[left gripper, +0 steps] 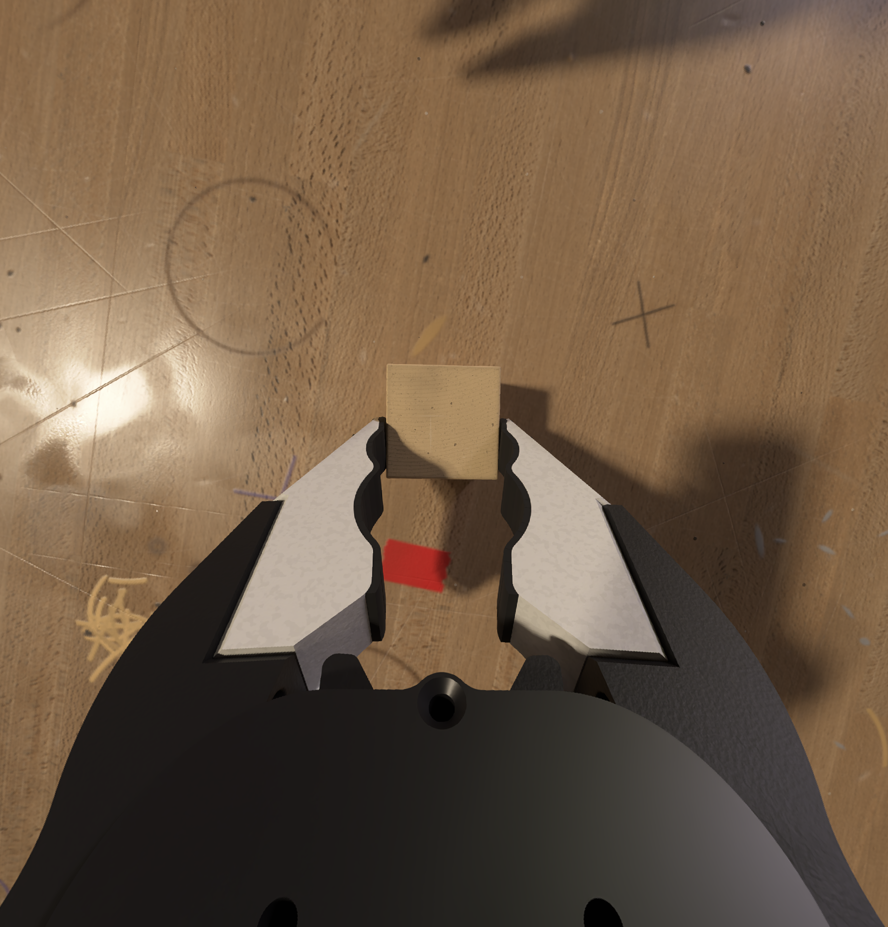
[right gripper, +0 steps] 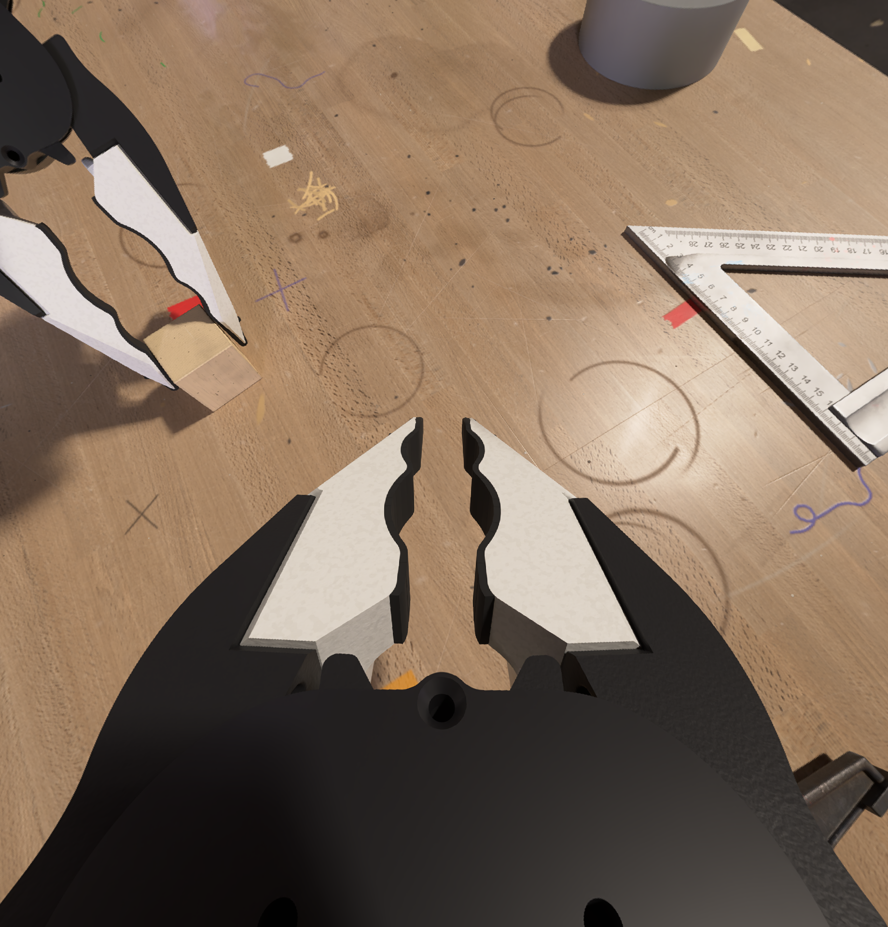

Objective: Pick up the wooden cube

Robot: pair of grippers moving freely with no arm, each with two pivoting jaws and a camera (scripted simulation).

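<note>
The wooden cube (left gripper: 442, 401) is a small pale block on the scratched wooden table (left gripper: 632, 175). My left gripper (left gripper: 442, 426) is shut on it, with one fingertip against each side of the cube's near half. In the right wrist view the cube (right gripper: 221, 381) shows at the far left between the left gripper's (right gripper: 207, 363) white fingers, at or just above the table top; I cannot tell which. My right gripper (right gripper: 442, 421) is empty, its jaws a narrow gap apart, over bare table to the right of the cube.
A grey cylindrical container (right gripper: 652, 40) stands at the back right. A metal set square (right gripper: 763, 321) lies to the right, over red tape (right gripper: 680, 313). A dark metal bracket (right gripper: 848, 797) sits near right. More red tape (left gripper: 414, 564) lies under the left gripper.
</note>
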